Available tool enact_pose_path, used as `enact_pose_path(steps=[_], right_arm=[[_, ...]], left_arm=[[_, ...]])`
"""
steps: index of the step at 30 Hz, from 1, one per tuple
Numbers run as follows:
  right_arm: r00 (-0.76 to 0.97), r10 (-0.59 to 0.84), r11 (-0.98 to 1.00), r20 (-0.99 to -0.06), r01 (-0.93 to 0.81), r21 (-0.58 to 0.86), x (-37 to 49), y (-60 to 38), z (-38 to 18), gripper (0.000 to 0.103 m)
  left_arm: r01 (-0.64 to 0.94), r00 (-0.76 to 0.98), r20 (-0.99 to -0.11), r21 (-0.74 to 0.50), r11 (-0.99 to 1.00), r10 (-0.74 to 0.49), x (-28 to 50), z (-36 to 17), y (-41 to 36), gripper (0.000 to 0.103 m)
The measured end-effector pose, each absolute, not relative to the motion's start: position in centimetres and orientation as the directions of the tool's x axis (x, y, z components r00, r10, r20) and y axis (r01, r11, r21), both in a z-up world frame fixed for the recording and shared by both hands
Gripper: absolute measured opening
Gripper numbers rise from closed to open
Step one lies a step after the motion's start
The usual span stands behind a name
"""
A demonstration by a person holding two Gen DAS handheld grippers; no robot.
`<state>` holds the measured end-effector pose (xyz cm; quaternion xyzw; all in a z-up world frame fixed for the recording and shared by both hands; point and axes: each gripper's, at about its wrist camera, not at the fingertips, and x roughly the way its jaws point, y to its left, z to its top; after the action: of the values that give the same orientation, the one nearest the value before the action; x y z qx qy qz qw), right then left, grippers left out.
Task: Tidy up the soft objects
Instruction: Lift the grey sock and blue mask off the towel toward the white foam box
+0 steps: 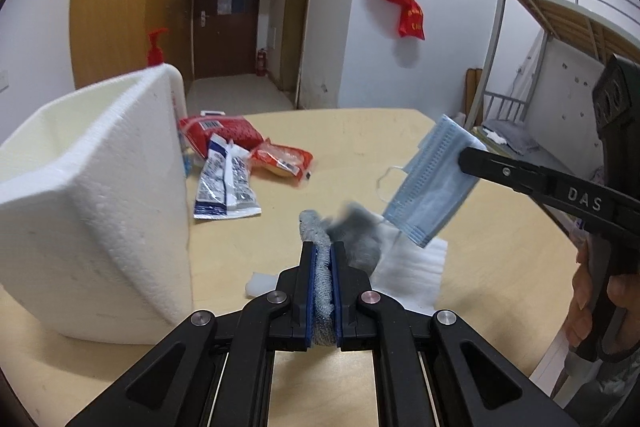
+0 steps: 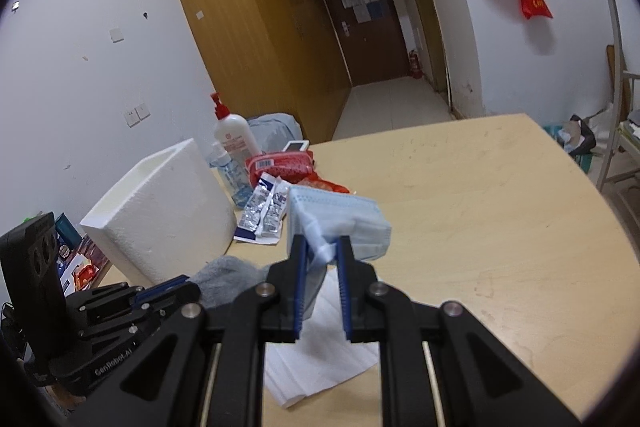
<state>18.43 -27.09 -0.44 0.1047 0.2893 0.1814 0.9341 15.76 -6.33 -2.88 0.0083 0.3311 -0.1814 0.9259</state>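
Surface (image 1: 460, 307) of pale wood carries everything here, and on its left side stands the white foam box (image 1: 92, 195), open at the top — the likeliest place for the soft things to go. Beyond the box lie crinkled snack packets (image 1: 228, 183), and a thin white foam sheet (image 2: 320, 347) lies flat under both tools.

Next in size, the blue face mask (image 1: 432, 183) hangs in the air, off the surface, pinched near one upper corner by the right tongs (image 2: 323, 251). It is pleated, light and limp, so it droops and swings from that corner; an ear loop trails free and could snag on the box rim. A hold nearer the middle of a long edge would probably keep it flatter.

Smallest is the grey sock (image 1: 324, 287), knitted and fuzzy, clamped lengthwise in the left tongs (image 1: 323, 251), which are closed tight on it. Its free end is blurred, so whether that end touches the surface I cannot tell. It is soft and squashes easily — a firm grip anywhere along it should do, with no risk of damage.
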Motion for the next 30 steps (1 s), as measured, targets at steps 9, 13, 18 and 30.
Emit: enact_pose_path(steps=[9,13,18,30], right_arm=[[0.803,0.38,0.919,-0.459,-0.27,0.286,15.5,-27.4,1.0,0.018],[0.815,0.375,0.922,-0.443,-0.275,0.273,14.4,-27.1,1.7,0.018],[0.831,0.373,0.923,-0.413,-0.285,0.258,12.8,-26.8,2.6,0.018],[0.862,0.338,0.935,-0.377,-0.263,0.236,9.5,-26.9,3.6,0.018]], left_arm=[[0.344,0.749,-0.574,-0.088,0.935,-0.33,13.1,-1.2,-5.9,0.006],[0.348,0.765,-0.552,-0.078,0.934,-0.331,11.8,-0.3,-5.9,0.006],[0.333,0.795,-0.517,-0.067,0.941,-0.318,10.7,1.3,-5.2,0.006],[0.267,0.853,-0.452,-0.051,0.962,-0.261,7.0,3.7,-2.3,0.006]])
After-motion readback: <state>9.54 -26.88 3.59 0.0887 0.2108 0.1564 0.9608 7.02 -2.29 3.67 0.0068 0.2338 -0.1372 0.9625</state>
